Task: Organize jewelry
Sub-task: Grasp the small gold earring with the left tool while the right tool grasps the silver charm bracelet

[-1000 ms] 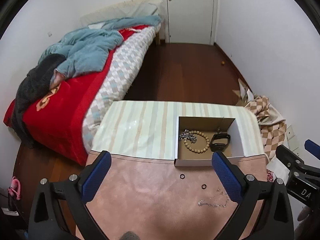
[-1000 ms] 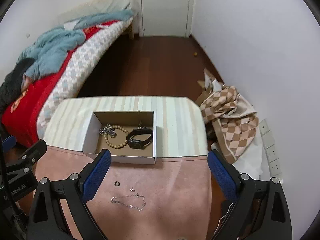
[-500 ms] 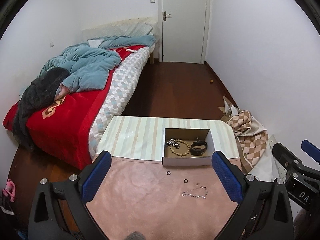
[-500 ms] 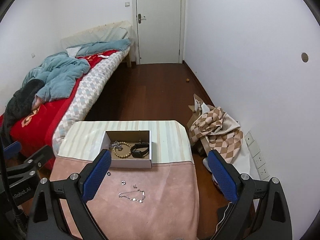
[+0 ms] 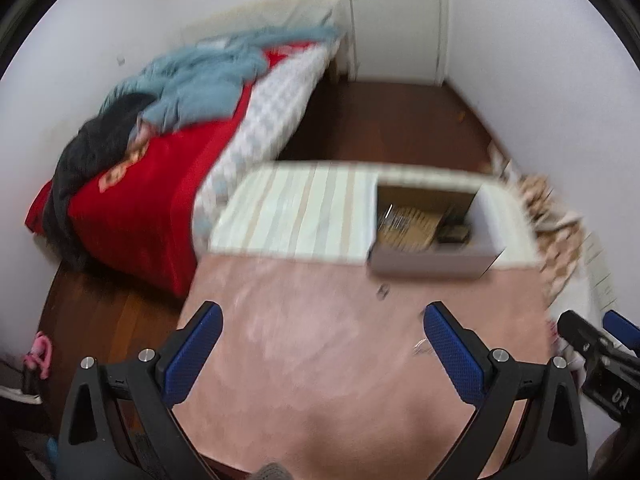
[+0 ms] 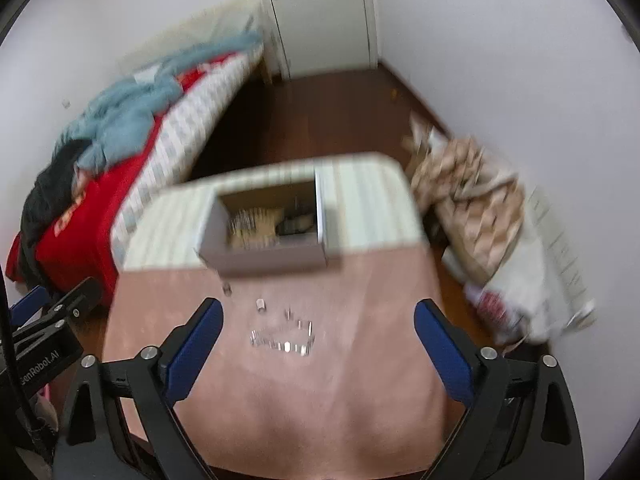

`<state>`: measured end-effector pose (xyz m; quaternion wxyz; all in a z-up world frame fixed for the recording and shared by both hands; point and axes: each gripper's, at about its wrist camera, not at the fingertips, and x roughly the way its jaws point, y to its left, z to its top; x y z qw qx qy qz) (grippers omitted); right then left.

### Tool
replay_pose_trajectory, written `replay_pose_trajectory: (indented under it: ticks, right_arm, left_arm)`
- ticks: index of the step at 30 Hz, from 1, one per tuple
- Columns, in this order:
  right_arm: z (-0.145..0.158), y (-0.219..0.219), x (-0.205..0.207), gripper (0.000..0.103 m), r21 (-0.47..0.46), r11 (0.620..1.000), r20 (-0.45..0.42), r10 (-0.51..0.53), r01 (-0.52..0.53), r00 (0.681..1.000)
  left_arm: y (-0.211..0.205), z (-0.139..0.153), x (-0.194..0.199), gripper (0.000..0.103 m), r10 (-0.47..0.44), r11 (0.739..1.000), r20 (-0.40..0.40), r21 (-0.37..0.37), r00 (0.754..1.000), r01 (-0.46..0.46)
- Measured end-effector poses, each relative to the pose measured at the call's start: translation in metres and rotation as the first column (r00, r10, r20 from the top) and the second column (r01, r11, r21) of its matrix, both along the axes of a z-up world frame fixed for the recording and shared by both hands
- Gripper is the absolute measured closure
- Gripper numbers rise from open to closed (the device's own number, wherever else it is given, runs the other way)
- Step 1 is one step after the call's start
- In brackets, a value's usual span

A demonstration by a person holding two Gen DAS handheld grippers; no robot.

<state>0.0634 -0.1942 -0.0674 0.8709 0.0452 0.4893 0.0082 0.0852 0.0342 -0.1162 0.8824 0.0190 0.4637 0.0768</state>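
A shallow cardboard box (image 5: 434,258) (image 6: 264,258) stands on the table and holds a bead bracelet (image 5: 404,226) (image 6: 250,226) and a dark watch (image 5: 454,234) (image 6: 296,224), all blurred. On the pink mat in front lie a silver chain (image 6: 282,338) (image 5: 420,346) and small rings (image 6: 261,305) (image 5: 383,291). My left gripper (image 5: 322,356) is open and empty above the mat's near left part. My right gripper (image 6: 318,354) is open and empty, just above and behind the chain.
The table has a pink mat (image 5: 340,340) in front and a striped cloth (image 5: 296,212) behind. A bed with red cover (image 5: 140,208) stands left. A checkered bag (image 6: 472,204) lies on the floor at the right wall. A door (image 5: 396,16) is at the back.
Both grippers have dropped and moved forward toward the table; the box and jewelry now look larger and blurred. Both stay open and empty.
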Motion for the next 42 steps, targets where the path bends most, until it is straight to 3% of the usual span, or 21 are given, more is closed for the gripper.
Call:
replay_pose_trajectory:
  ticks: [2, 7, 13, 16, 17, 18, 22, 29, 36, 38, 42]
  right_arm:
    - [-0.044, -0.001, 0.011, 0.034, 0.019, 1.000, -0.074, 0.006, -0.005, 0.997]
    - [-0.124, 0.005, 0.034, 0.038, 0.016, 0.999, -0.167, 0.031, -0.028, 0.985]
    - [-0.156, 0.023, 0.053, 0.041, -0.097, 0.993, -0.157, 0.055, -0.071, 0.986]
    - [-0.159, 0.035, 0.052, 0.065, -0.174, 0.978, -0.132, 0.091, -0.114, 0.987]
    - [-0.160, 0.039, 0.049, 0.095, -0.188, 0.972, -0.130, 0.115, -0.138, 0.985]
    - [-0.157, 0.041, 0.048, 0.101, -0.201, 0.968, -0.133, 0.127, -0.152, 0.983]
    - [-0.153, 0.020, 0.040, 0.102, -0.130, 0.985, -0.121, 0.095, -0.111, 0.988]
    - [-0.117, -0.025, 0.035, 0.102, 0.003, 1.000, -0.044, 0.015, -0.015, 0.999]
    - [-0.114, -0.045, 0.039, 0.102, 0.012, 1.000, -0.028, -0.024, 0.025, 0.999]
    - [-0.119, -0.054, 0.039, 0.102, 0.019, 0.999, -0.034, -0.047, 0.047, 0.998]
    - [-0.128, -0.070, 0.038, 0.102, 0.023, 0.996, -0.048, -0.085, 0.087, 0.995]
  left_arm:
    - [0.004, -0.032, 0.005, 0.000, 0.012, 1.000, -0.063, 0.009, 0.998, -0.011]
    - [0.011, -0.091, 0.018, 0.000, 0.034, 0.999, -0.167, 0.034, 0.985, -0.028]
    - [0.014, -0.116, 0.029, 0.000, 0.042, 0.999, -0.193, 0.029, 0.980, -0.037]
    - [0.014, -0.122, 0.034, 0.000, 0.047, 0.999, -0.203, 0.010, 0.978, -0.046]
    - [0.013, -0.122, 0.034, 0.000, 0.049, 0.999, -0.201, 0.006, 0.978, -0.048]
    - [0.012, -0.121, 0.035, 0.000, 0.047, 0.999, -0.198, 0.005, 0.979, -0.047]
    - [0.007, -0.116, 0.038, 0.000, 0.030, 1.000, -0.186, -0.004, 0.982, -0.031]
    - [-0.009, -0.121, 0.046, 0.000, -0.003, 0.998, -0.190, -0.059, 0.982, -0.008]
    - [-0.051, -0.123, 0.054, 0.001, -0.104, 0.979, -0.167, -0.191, 0.980, 0.072]
    - [-0.066, -0.125, 0.057, 0.004, -0.142, 0.972, -0.166, -0.209, 0.976, 0.106]
    - [-0.094, -0.137, 0.063, 0.020, -0.203, 0.964, -0.190, -0.213, 0.961, 0.161]
